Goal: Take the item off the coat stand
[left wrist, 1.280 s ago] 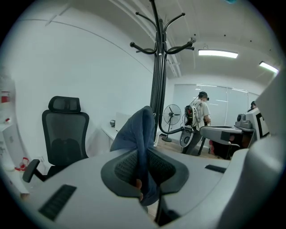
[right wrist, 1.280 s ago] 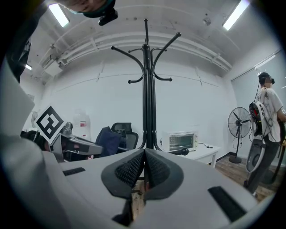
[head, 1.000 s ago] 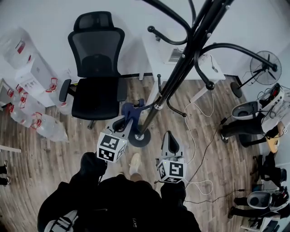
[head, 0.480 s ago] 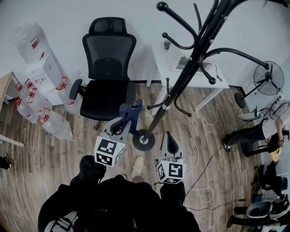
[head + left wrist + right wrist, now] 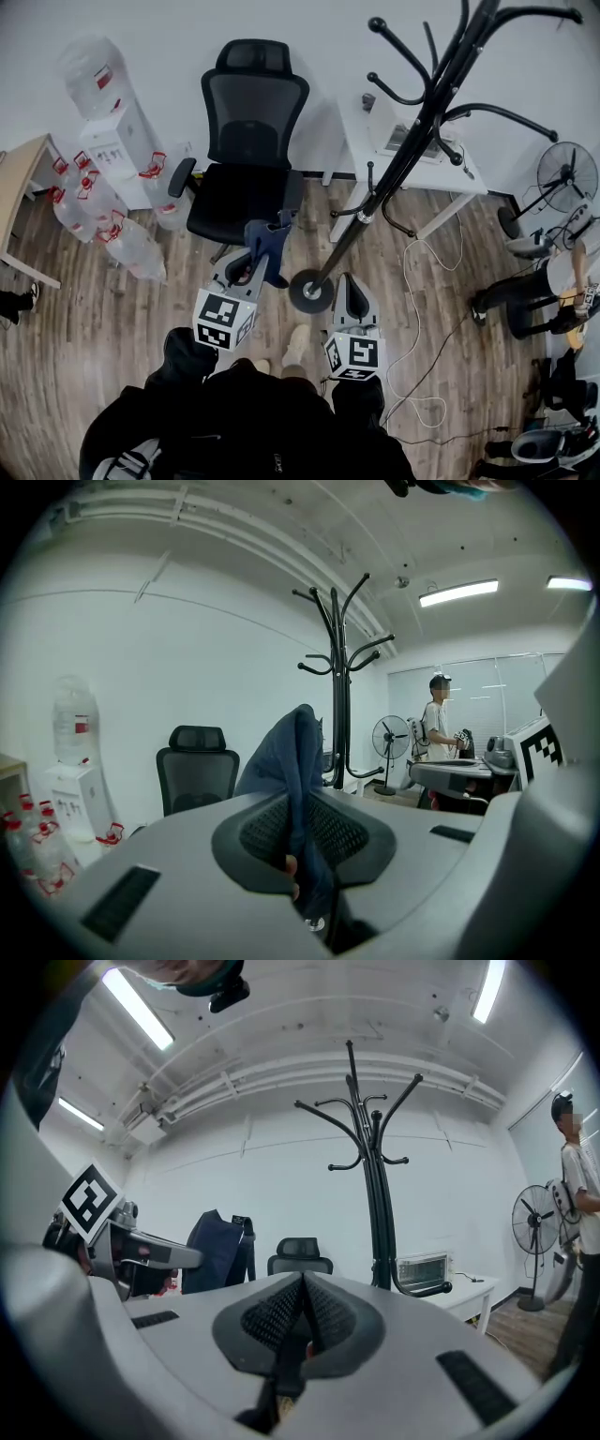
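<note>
Head view, looking steeply down at a person's dark sleeves and two hand-held grippers over a wood-plank floor point(image 5: 84, 319). The left gripper point(image 5: 251, 268) has its jaws clamped on a fold of a dark blue cloth item point(image 5: 267, 246), which hangs from the jaw tips, clear of the black coat stand point(image 5: 394, 183) and just left of its round base. The stand's hooks that show are bare. In the left gripper view the cloth item point(image 5: 298, 780) rises as a soft peak between the ribbed pads and drapes down in front of them. The right gripper view shows a strap along its edge. It looks light and limp, so it should sag and swing rather than hold a shape. The pinch on a bunched fold seems secure, though a loose strap could catch on a hook. The right gripper point(image 5: 349, 283) is held beside the stand's base, its jaws pressed together on nothing. Open floor lies in front of the person. A black office chair point(image 5: 248, 159) stands close behind the cloth, and a water dispenser point(image 5: 112, 131) with spare bottles is off to the left. A white desk point(image 5: 412, 150) sits behind the stand, and a cable point(image 5: 412, 281) trails across the floor to the right. The clearest path appears to be back toward the person, away from the curved hooks.
</note>
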Tool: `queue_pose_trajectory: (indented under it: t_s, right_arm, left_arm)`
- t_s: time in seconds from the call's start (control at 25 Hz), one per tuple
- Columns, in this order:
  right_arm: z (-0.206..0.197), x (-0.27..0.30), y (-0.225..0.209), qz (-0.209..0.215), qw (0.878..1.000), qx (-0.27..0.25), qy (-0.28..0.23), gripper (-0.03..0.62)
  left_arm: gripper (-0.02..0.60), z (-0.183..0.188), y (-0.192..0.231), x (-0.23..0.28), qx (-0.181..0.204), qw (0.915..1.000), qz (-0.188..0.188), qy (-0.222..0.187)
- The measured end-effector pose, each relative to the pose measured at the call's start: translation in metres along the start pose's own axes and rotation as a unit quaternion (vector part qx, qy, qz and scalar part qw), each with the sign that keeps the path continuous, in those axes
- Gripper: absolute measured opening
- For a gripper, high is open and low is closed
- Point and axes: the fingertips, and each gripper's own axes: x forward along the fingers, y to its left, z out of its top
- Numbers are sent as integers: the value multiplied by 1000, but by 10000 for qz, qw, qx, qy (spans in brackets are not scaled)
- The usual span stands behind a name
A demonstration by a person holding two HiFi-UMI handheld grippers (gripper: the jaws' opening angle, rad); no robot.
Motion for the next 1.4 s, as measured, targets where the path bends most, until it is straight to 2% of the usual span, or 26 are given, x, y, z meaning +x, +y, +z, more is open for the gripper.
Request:
queue_pose_trajectory:
  t_s: [0.56,0.88,1.4]
  right_arm:
    - [4,-2,65,497,9987,-8,-53,15]
    - [4,8,87,695,9976,-24,-55,15]
    - [4,10,99,860,9962,-106,-9,15]
  left_arm:
    - [54,-10,30,-70,-26,9988,483,-30]
    - [54,-15,47,-84,-50,9979,652,-15]
    - [54,-15,53,-90,-72,9975,697,-53]
